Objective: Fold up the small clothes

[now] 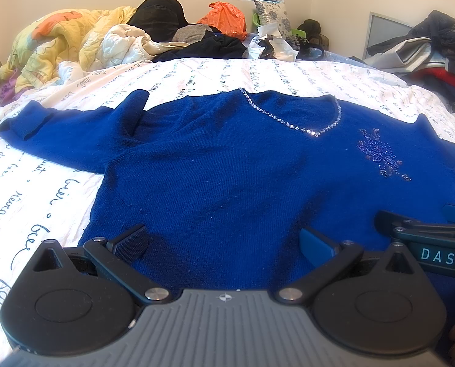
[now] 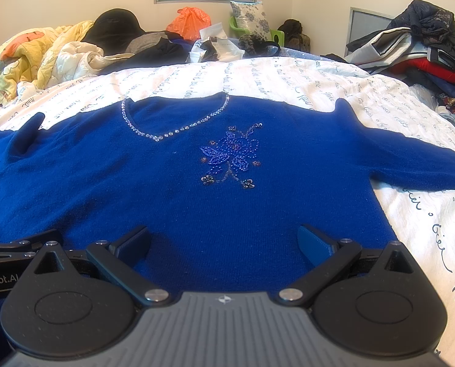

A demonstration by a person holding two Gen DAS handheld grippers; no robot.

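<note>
Hovering side by side over the hem of the blue sweater [image 1: 227,165], left gripper [image 1: 224,241] and right gripper [image 2: 224,241] are both holding jaws apart; sweater is lying flat on the bed [image 2: 288,73].

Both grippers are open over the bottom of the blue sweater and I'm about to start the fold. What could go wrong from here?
1. The left sleeve is already bunched and doubled over, so folding now may trap a lump.
2. The beaded flower and sequin neckline could snag or crease if the fold line crosses them.
3. The left gripper and right gripper sit close side by side over the blue sweater; they could collide, or pinch the bedsheet beneath as well.
</note>
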